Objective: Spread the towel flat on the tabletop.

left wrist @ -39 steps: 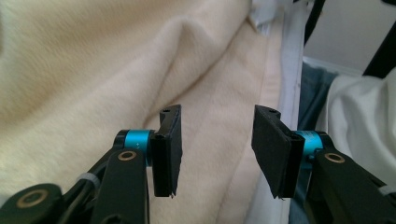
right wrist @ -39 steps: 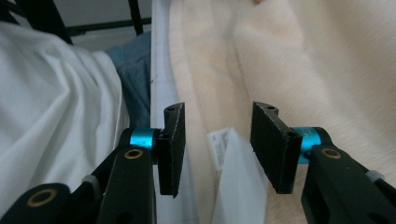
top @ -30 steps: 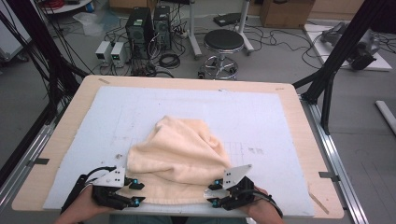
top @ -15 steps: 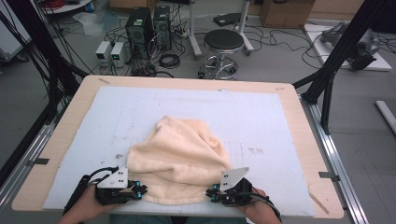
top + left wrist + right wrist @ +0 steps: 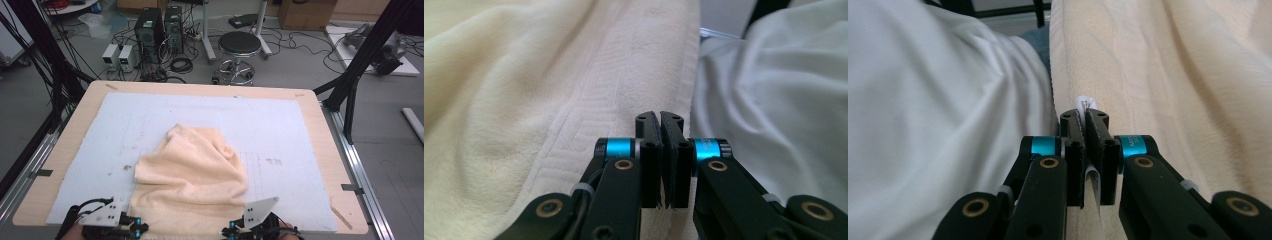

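From above we see the cream towel (image 5: 192, 175) bunched on the table (image 5: 55, 150), our left gripper (image 5: 660, 120) pinching its hem in its own view, and our right gripper (image 5: 1085, 117) clamped on the towel's tag (image 5: 1083, 103).

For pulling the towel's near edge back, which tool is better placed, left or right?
Neither clearly: the left tool and the right tool are both shut on the cream towel near edge, at opposite corners. The right also pinches a white tag.
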A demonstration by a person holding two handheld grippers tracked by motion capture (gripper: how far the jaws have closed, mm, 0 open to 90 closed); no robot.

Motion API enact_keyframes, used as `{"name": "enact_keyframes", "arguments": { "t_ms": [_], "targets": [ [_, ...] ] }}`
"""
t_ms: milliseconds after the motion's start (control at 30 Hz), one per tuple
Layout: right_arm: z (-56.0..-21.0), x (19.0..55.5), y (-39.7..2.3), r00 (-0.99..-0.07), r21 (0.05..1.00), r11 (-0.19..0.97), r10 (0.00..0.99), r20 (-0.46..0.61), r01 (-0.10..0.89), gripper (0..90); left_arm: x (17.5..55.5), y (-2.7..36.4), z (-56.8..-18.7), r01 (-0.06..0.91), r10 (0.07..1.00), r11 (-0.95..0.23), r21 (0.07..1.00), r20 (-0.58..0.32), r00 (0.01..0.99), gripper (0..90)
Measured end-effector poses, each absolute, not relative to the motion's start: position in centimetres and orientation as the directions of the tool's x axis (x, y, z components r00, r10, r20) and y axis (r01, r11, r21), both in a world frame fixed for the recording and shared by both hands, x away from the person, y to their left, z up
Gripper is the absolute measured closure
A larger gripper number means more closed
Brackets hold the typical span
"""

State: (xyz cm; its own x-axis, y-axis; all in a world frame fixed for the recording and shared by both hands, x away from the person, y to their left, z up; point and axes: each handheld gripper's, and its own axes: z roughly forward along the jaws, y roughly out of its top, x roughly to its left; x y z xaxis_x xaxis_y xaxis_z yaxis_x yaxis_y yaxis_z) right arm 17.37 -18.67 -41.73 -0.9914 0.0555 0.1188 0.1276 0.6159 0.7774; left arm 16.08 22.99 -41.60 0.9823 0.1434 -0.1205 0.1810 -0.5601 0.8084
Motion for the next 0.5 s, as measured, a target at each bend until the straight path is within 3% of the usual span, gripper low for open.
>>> {"name": "enact_keyframes", "arguments": {
  "t_ms": [67, 100, 200, 267, 500],
  "targets": [
    [-41.3, 16.4, -18.8, -0.99, 0.798, 0.59, 0.025, 0.136, 0.124, 81.5, 15.1, 23.3, -41.3, 0.179, 0.114, -0.548, 0.817, -0.139, 0.984, 86.0],
    [-41.2, 16.1, -18.9, -0.989, 0.807, 0.576, 0.015, 0.149, 0.131, 71.7, 14.9, 23.5, -41.1, 0.191, 0.109, -0.537, 0.822, -0.156, 0.982, 84.4],
    [-40.5, 16.1, -19.0, -0.984, 0.808, 0.571, -0.003, 0.179, 0.146, 67.7, 15.1, 24.0, -40.5, 0.198, 0.132, -0.497, 0.845, -0.151, 0.98, 71.3],
    [-40.0, 16.7, -18.9, -0.988, 0.811, 0.567, 0.037, 0.151, 0.146, 63.2, 16.0, 24.1, -40.3, 0.209, 0.179, -0.465, 0.86, -0.14, 0.974, 61.9],
    [-39.5, 21.7, -18.5, -0.976, 0.804, 0.582, 0.218, -0.008, 0.123, 55.3, 20.6, 22.8, -40.6, 0.186, 0.3, -0.439, 0.879, -0.051, 0.953, 53.3]
  ]
}}
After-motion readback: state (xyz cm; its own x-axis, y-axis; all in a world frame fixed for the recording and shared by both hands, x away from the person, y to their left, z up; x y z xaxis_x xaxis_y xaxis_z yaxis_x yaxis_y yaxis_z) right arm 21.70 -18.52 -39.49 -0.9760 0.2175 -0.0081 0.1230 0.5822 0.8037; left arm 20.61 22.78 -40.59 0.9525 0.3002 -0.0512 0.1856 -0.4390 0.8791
